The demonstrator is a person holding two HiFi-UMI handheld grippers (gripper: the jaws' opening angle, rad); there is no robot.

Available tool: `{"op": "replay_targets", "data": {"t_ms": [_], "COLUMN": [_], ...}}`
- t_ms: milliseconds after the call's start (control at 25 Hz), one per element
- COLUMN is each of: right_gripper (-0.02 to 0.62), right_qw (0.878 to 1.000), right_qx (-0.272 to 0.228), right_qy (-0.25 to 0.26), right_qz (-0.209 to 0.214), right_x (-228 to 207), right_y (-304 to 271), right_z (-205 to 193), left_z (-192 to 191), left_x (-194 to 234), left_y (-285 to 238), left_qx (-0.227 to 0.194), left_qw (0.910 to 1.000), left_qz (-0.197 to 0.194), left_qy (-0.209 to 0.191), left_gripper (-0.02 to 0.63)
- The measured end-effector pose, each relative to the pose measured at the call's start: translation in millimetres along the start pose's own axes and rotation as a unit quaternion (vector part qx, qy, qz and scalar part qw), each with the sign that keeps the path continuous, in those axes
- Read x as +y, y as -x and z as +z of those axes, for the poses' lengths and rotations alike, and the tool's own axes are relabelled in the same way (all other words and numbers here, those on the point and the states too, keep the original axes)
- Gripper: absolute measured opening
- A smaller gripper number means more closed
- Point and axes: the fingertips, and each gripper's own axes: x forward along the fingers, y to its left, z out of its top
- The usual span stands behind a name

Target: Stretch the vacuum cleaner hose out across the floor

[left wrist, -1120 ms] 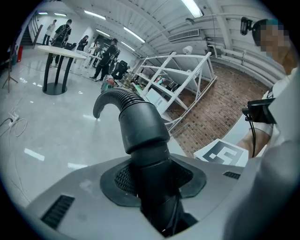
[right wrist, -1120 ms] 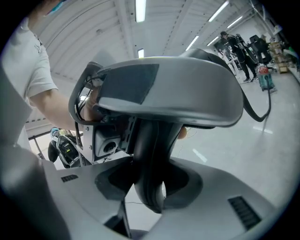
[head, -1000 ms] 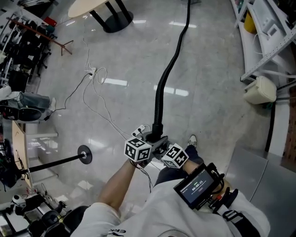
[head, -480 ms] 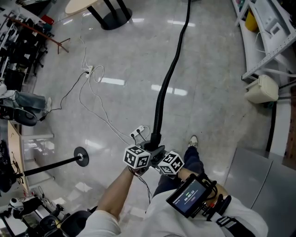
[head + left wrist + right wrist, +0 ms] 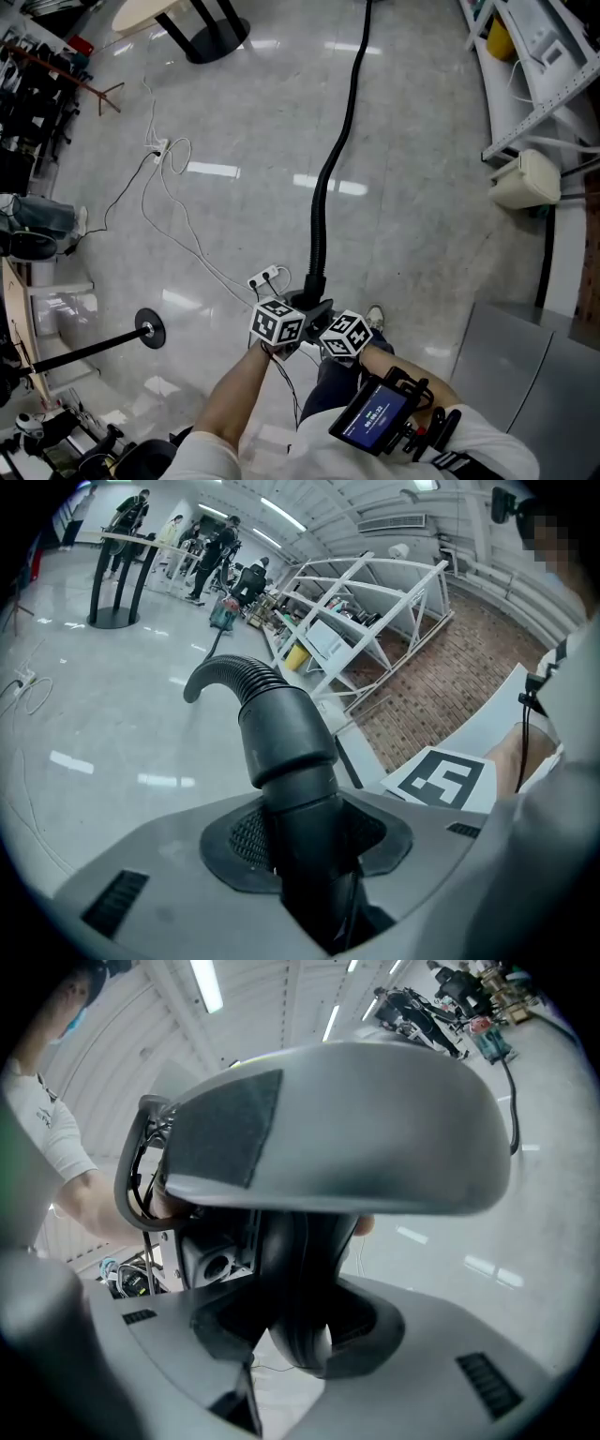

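Down by the person's knees, the left gripper had its jaws clamped on the rigid end of the hose, and the right gripper was pinching the same end from the other side. Over the last second the pair backed away, and the table base slid up the head view. The hose ran longer and straighter across the floor, so the stretch looked well along, with only a gentle bend left.
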Motion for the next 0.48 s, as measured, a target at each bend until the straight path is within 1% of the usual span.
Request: {"op": "replay_targets", "data": {"t_ms": [280,480], "right_gripper": [0.152,0.153], "right_qw": [0.999,0.999], "right_qx": [-0.027,-0.047], "right_qy": [-0.016,-0.027], "right_qz": [-0.013,-0.009], "right_x": [-54.8,-86.1], "right_y": [19.7,31.3], "right_z": [16.7,25.8], "left_z": [28.1,44.4], "left_x": [22.9,34.8], "left_y": [-52.0,-82.4], "left_qx": [0.034,0.048], "left_qw": [0.9993,0.9984], "left_qz": [0.003,0.000], "left_qy": [0.019,0.029], "left_gripper": [0.149,0.149]}}
